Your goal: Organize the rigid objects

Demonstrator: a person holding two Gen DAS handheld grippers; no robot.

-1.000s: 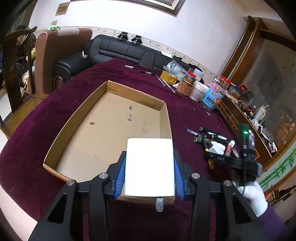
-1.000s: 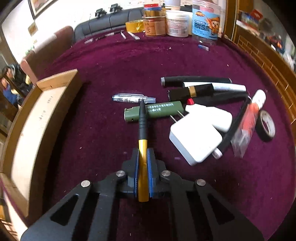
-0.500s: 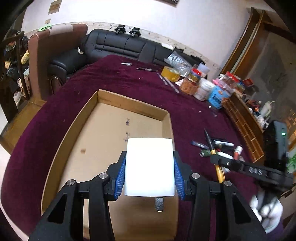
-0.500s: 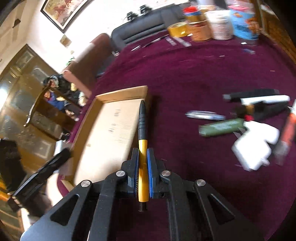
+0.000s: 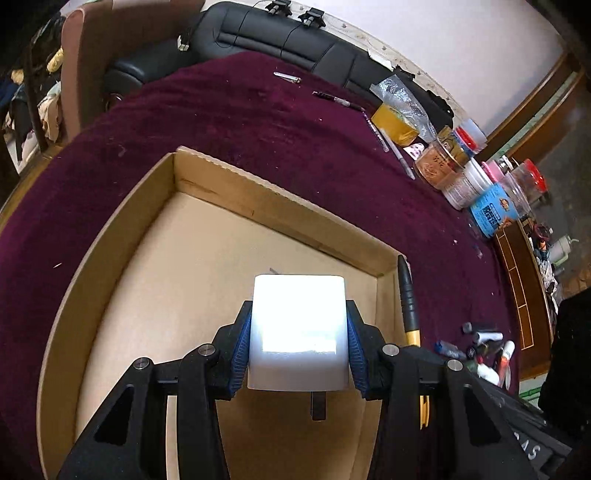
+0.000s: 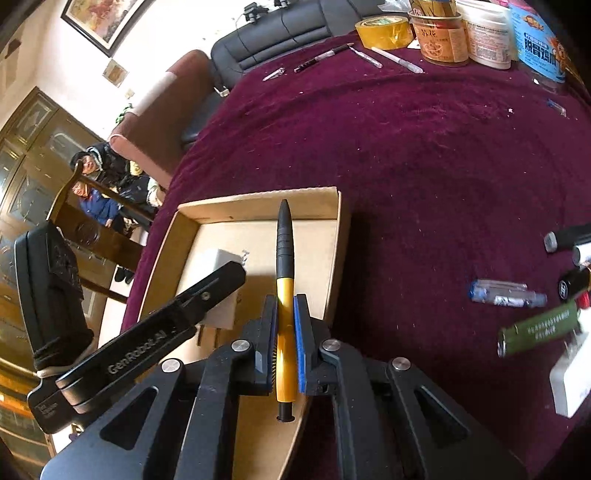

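My left gripper (image 5: 298, 334) is shut on a white power adapter (image 5: 298, 328) and holds it over the open cardboard box (image 5: 280, 206). The adapter also shows in the right wrist view (image 6: 218, 266), beside the left gripper's finger. My right gripper (image 6: 285, 325) is shut on a yellow and black pen (image 6: 285, 280) and holds it over the right side of the box (image 6: 258, 201). The pen shows in the left wrist view (image 5: 408, 299) along the box's right wall.
The table has a maroon cloth (image 5: 258, 122). Loose pens, a green tube (image 6: 539, 332) and a white charger (image 6: 570, 384) lie to the right. Jars, tubs and a yellow tape roll (image 6: 384, 33) stand at the far edge. A black sofa (image 5: 280, 40) is behind.
Both grippers have moved over the box. The right gripper lifted the pen from the pile and swung it left to the box. The left gripper came lower over the box floor.
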